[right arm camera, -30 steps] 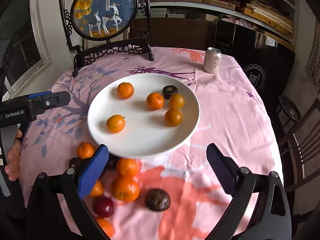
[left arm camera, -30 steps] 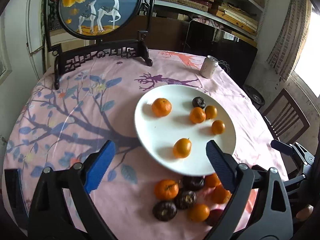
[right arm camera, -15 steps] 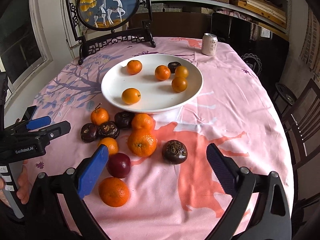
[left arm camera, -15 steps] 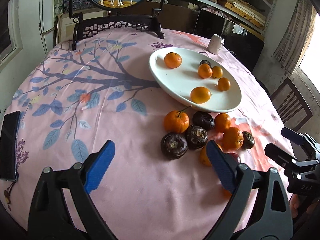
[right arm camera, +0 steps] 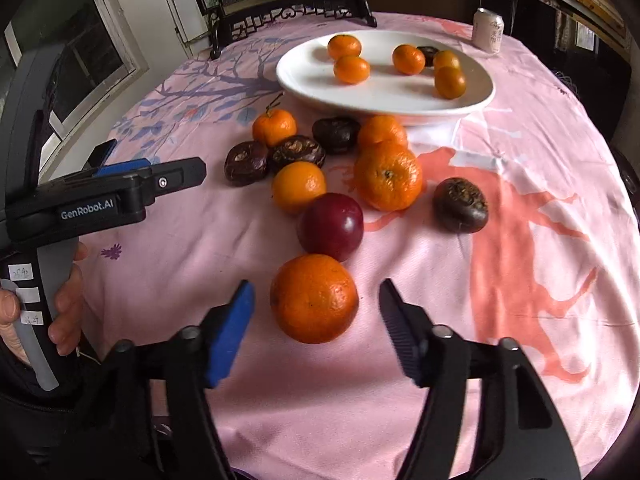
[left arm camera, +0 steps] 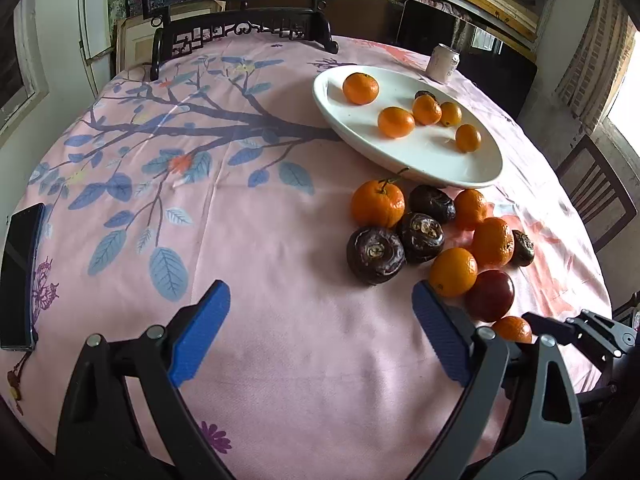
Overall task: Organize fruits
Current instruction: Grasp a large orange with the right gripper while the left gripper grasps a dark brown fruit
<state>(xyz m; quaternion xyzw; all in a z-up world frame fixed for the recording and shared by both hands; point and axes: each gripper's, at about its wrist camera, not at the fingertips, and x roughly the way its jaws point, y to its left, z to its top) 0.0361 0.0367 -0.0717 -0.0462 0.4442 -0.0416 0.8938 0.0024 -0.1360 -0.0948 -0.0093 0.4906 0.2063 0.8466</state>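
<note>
Orange point(right arm camera: 314, 298) lies between right gripper's point(right arm camera: 316, 330) spread jaws, untouched; left gripper point(left arm camera: 320, 336) gapes too.

Table point(right arm camera: 540, 128): plate point(right arm camera: 472, 100), fruit point(right arm camera: 314, 298), can point(right arm camera: 488, 30).

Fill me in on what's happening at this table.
A person holding a tool in each hand is sorting fruit. The right tool is open around a large orange on the pink tablecloth, not yet gripping it. The left tool is open and empty. The white plate holds five oranges and one dark fruit; about ten more fruits lie loose in front of it.
</note>
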